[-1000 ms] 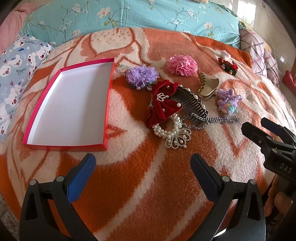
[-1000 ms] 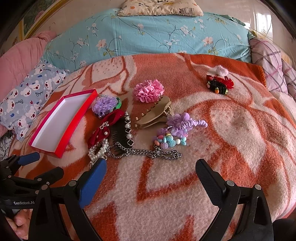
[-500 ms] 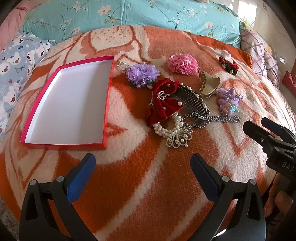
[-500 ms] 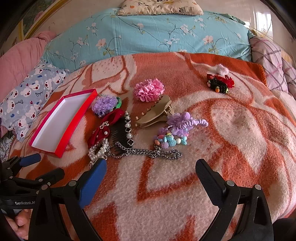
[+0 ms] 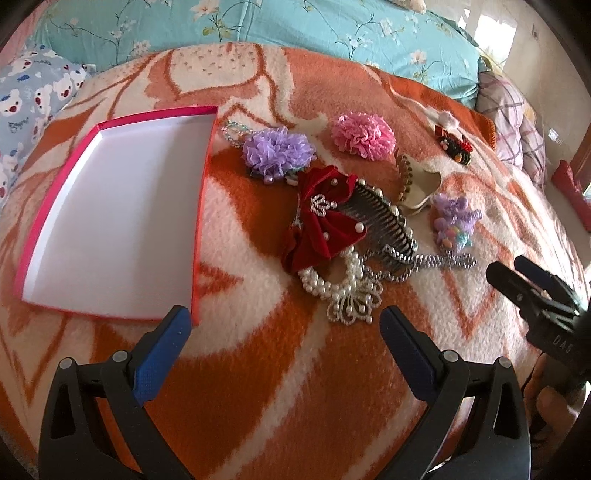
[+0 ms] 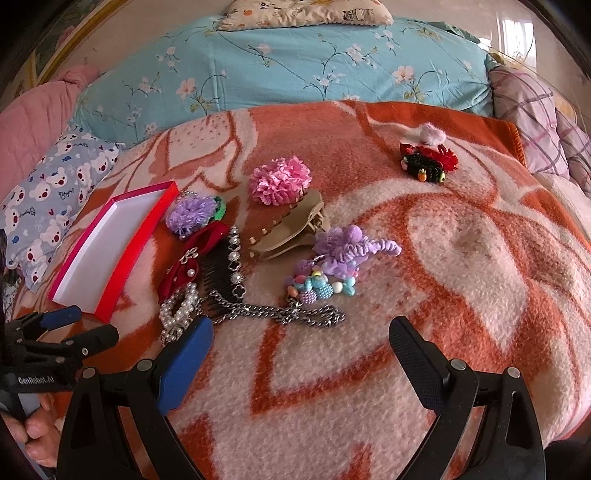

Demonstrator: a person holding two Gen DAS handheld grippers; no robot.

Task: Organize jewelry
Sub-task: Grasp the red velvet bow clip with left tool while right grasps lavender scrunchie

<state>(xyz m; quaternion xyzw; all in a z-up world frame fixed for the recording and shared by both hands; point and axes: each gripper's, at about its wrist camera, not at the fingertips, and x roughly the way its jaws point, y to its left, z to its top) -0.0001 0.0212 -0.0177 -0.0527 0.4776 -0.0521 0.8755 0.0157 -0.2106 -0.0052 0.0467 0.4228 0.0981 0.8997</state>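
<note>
While both grippers gape, pearl bracelet [image 5: 338, 286] lies beyond left fingers [image 5: 162, 349].

Bed under orange-and-cream blanket [image 6: 461, 258], teal floral quilt [image 6: 295, 62], bear-print pillow [image 6: 48, 199], perhaps a sunlit window [image 6: 517, 33]

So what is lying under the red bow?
The red bow lies over one end of the dark comb and part of the pearl piece. How far they reach beneath it cannot be seen.
</note>
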